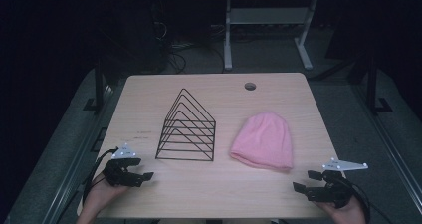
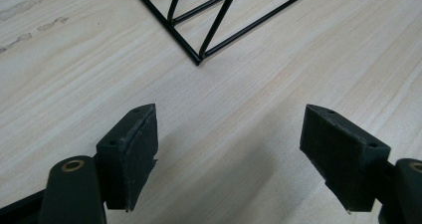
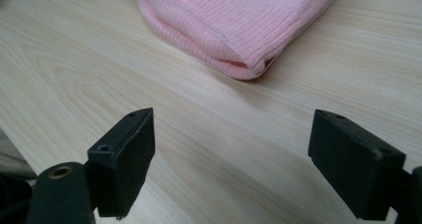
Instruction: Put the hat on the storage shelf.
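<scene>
high view: left tool near rack, right tool near hat, both low, jaws apart.

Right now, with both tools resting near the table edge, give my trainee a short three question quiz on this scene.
1. True or false: the left tool is shut on the black wire rack.
2. Multiple choice: the pink knit hat lies A) inside the rack, B) flat on the table, to the right of the rack, C) between the right tool's jaws.
3. Fill in: the right tool is nearest to the hat's ____ edge, the folded brim or the rounded crown?

Key: 1 false, its jaws stand open and apart from the rack. 2 B. 3 folded brim.
</scene>
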Demonstrator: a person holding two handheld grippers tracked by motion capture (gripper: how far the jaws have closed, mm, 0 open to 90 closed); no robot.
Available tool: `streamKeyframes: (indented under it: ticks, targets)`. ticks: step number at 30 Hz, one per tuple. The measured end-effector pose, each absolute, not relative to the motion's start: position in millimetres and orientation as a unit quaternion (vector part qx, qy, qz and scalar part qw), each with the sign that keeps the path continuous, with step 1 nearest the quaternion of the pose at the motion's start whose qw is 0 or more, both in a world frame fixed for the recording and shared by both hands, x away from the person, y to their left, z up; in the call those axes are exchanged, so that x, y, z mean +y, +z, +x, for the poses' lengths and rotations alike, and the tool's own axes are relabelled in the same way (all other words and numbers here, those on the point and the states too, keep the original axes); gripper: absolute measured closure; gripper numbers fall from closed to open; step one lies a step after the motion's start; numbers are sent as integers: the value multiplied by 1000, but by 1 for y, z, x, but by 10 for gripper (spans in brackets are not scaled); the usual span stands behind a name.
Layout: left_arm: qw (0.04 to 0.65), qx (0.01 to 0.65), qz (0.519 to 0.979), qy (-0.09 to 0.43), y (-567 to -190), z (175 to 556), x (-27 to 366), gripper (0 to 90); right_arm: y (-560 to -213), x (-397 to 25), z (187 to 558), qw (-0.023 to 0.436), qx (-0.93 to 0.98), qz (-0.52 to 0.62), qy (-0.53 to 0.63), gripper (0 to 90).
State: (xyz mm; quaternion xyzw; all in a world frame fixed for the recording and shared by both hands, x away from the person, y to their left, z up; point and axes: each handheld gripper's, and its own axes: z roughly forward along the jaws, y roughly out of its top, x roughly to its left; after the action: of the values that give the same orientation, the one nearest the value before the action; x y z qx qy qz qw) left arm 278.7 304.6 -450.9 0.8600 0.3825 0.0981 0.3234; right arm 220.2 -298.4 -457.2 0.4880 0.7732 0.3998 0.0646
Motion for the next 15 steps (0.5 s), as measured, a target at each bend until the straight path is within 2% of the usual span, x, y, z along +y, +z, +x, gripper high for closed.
streamKeyframes:
  ticks: [15]
  targets:
    - [324, 382, 860, 100, -451, 279, 309, 229, -439, -300, 243, 56, 779, 481, 398, 180]
